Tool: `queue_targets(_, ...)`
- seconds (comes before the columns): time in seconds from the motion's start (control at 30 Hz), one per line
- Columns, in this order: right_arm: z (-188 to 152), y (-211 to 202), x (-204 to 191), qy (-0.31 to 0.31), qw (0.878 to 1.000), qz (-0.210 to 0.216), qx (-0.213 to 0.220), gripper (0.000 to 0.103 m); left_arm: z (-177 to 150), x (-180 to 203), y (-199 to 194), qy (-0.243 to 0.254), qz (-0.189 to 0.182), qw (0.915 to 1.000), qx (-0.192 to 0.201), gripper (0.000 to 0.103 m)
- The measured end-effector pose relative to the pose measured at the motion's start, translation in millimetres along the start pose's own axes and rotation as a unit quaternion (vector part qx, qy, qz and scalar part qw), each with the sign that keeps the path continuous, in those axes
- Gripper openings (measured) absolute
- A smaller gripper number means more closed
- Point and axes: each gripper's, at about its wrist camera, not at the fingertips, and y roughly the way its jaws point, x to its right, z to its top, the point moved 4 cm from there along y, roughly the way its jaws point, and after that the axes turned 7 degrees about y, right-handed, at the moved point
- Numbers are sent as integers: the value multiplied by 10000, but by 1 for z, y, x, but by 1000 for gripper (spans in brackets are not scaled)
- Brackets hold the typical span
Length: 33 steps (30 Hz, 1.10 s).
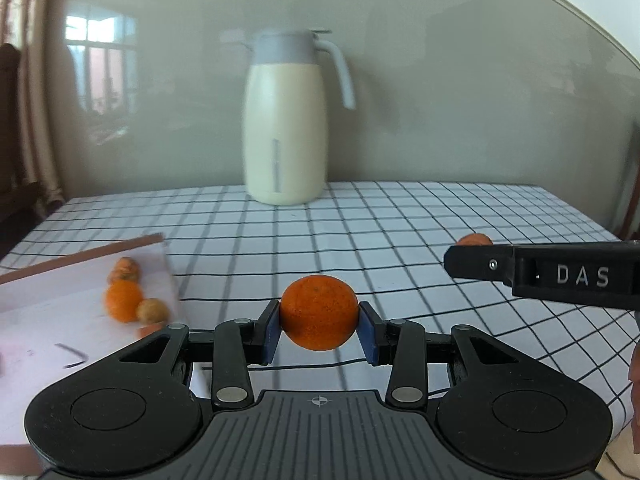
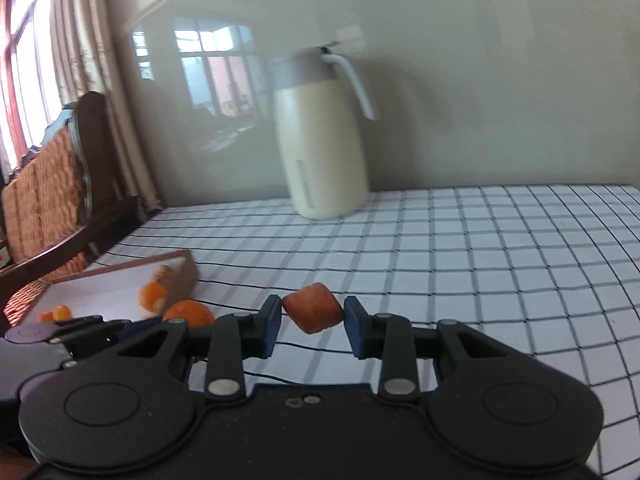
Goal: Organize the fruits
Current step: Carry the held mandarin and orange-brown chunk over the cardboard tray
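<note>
Checked cloth covers the counter, a cream jug at its far edge. Left claw pinches an orange; right claw pinches a carrot chunk; box near the left edge holds fruit.

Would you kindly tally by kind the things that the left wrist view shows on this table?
Oranges: 2 (held orange, tray orange)
Other fruit pieces: 3 (held chunk, brown fruit, blurred piece)
Jug: 1
Tray: 1
Total: 7
</note>
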Motion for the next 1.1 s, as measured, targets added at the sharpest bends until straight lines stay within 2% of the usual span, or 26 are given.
queue_targets(0.5, -2, 18, -75, -360, 9971, 667, 7, 26, -16, -70, -42, -453, 623, 9968, 189, 41)
queue_targets(1.1, -9, 37, -135, -621, 9925, 1034, 218, 26, -36, -148, -65, -1012, 1369, 9849, 300, 41)
